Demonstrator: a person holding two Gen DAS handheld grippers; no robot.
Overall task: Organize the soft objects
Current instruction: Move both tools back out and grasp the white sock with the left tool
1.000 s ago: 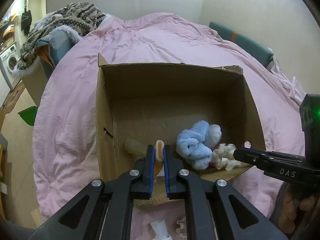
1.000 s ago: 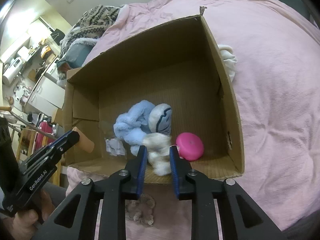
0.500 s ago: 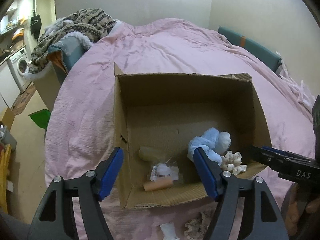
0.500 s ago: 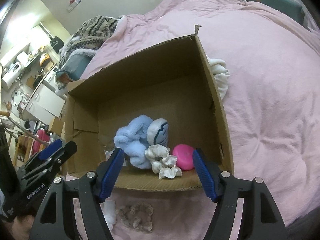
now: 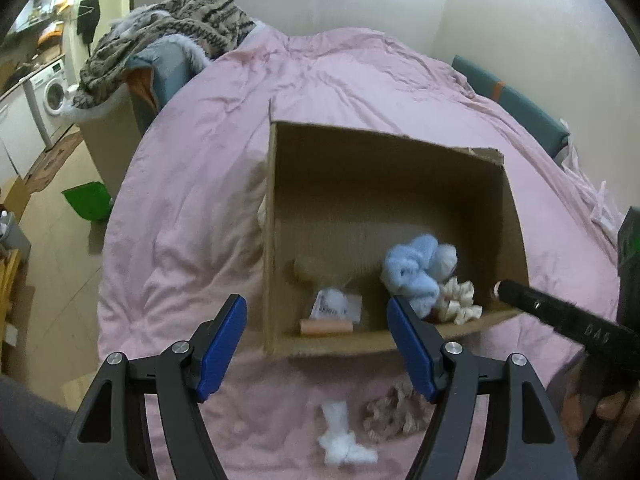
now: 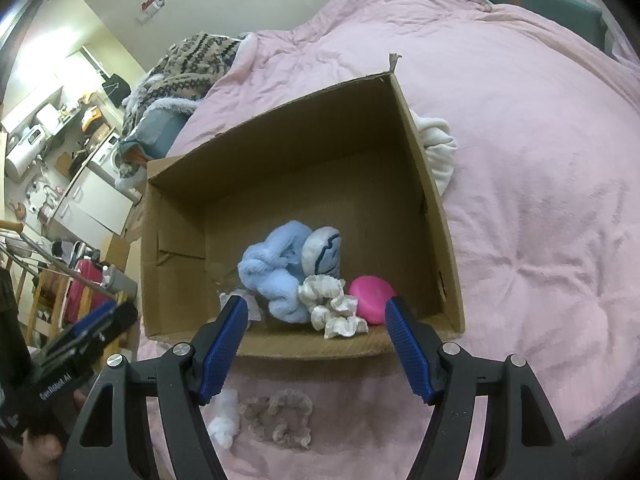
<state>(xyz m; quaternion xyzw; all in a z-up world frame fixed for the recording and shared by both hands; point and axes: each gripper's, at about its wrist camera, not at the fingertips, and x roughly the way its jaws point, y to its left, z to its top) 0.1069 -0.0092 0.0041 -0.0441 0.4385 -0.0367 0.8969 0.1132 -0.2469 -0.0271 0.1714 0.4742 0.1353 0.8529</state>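
Observation:
A cardboard box [image 5: 276, 240] [image 6: 432, 200] lies on a pink bed. Inside are a light blue plush [image 5: 412, 272] [image 6: 276, 272], a cream scrunchie [image 5: 456, 304] [image 6: 332, 308], a pink ball [image 6: 372, 298], a beige roll [image 5: 326, 326] and a small white packet [image 5: 334, 304]. On the cover in front of the box lie a white fluffy piece [image 5: 340, 436] [image 6: 224, 416] and a beige scrunchie [image 5: 392, 412] [image 6: 280, 416]. My left gripper [image 5: 316, 346] is open and empty, above the box's near edge. My right gripper [image 6: 314, 344] is open and empty, over the same edge.
A pink duvet [image 5: 192, 208] covers the bed. A white cloth [image 6: 438, 148] lies beside the box's right wall. A patterned blanket pile [image 5: 168, 36] sits at the bed's far left. A green bin [image 5: 86, 200] and washing machine [image 5: 52, 92] stand on the floor.
Both grippers opened and pulled back from the box. The left let go of the beige roll, the right let go of the cream scrunchie; both now lie in the box.

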